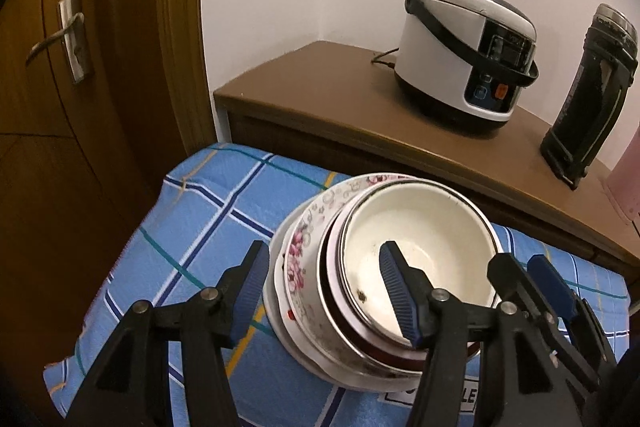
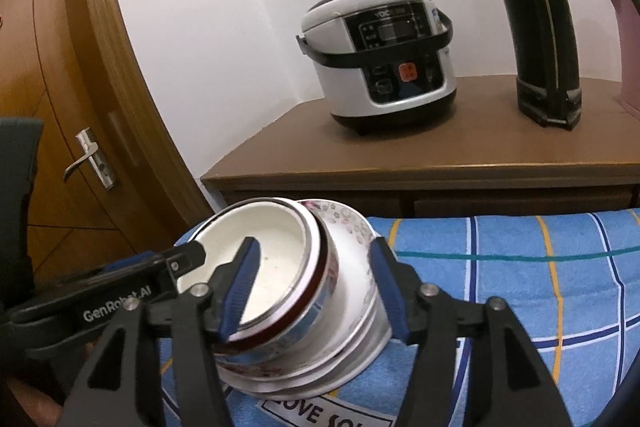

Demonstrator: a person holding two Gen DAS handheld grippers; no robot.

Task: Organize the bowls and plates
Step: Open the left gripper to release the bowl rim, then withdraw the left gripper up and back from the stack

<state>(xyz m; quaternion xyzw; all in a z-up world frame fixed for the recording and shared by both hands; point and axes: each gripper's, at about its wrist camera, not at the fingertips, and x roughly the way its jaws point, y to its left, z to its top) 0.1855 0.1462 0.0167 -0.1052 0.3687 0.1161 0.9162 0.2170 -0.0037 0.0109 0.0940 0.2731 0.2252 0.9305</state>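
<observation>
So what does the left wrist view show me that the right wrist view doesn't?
Left wrist only: the stack's left side, the left gripper open astride its rim, and the cooker's cord.

Right wrist only: the stack's right side, the right gripper open astride that rim, and the cooker's front panel.

Both: the stacked bowls, rice cooker, black flask, blue checked cloth, and door handle.

We see a glossy white ceramic bowl (image 1: 420,251) with a metal rim, on glazed floral plates (image 1: 304,239), a soft blue checked cloth (image 1: 200,211), a smooth matt wooden cabinet (image 1: 320,95), a shiny plastic rice cooker (image 1: 464,47), ribbed blue gripper pads (image 1: 396,291)
</observation>
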